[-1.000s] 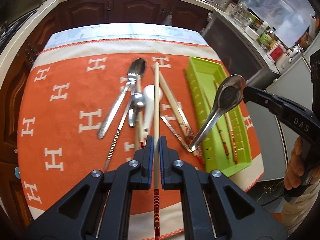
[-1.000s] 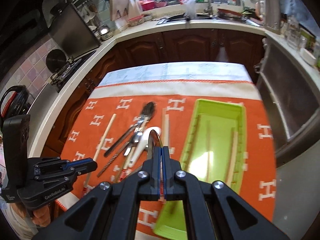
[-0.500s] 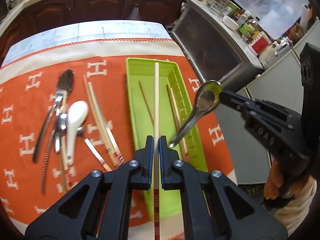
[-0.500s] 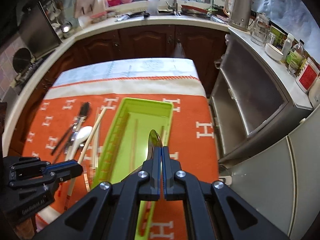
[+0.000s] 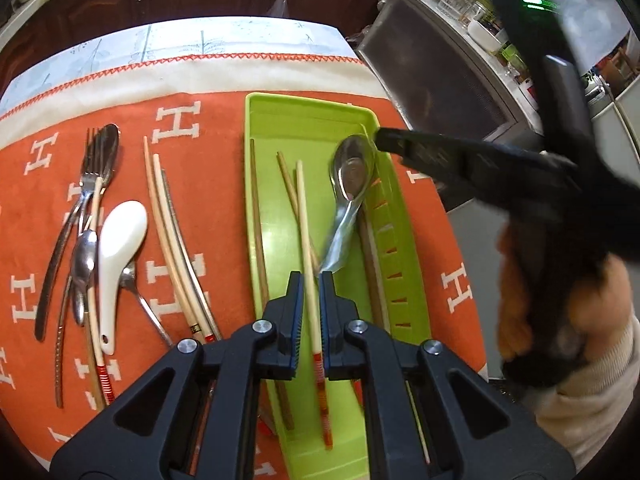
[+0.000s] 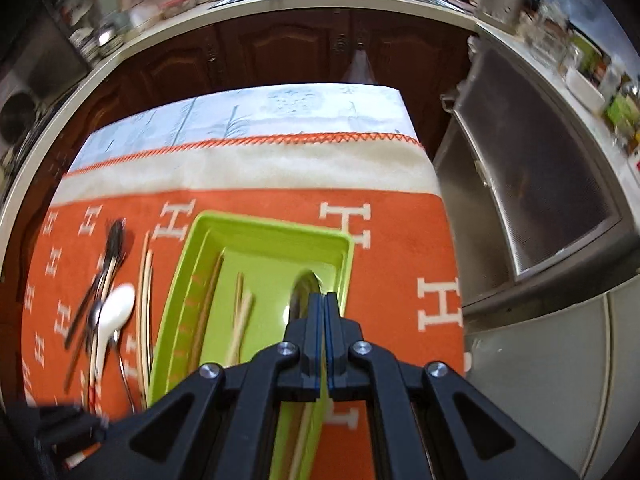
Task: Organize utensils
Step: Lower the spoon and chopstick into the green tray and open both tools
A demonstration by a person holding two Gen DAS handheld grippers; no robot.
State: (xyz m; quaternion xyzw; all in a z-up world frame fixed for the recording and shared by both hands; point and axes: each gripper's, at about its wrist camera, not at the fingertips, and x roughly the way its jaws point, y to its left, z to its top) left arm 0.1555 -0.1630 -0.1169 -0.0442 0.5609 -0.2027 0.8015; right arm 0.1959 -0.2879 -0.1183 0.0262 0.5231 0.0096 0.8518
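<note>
Left gripper clenched on chopstick, right gripper pinching spoon by its bowl, both over tray (crowded); dropping both together risks tangling or bouncing out

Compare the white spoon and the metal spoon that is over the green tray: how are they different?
The white spoon is opaque ceramic-looking; the metal spoon is shiny and reflective. The white spoon lies on the orange cloth among other cutlery; the metal spoon is gripped by its bowl in the right hand-held gripper over the green tray. Both are spoons.

Black grippers (blue pads), cream sleeve
</note>
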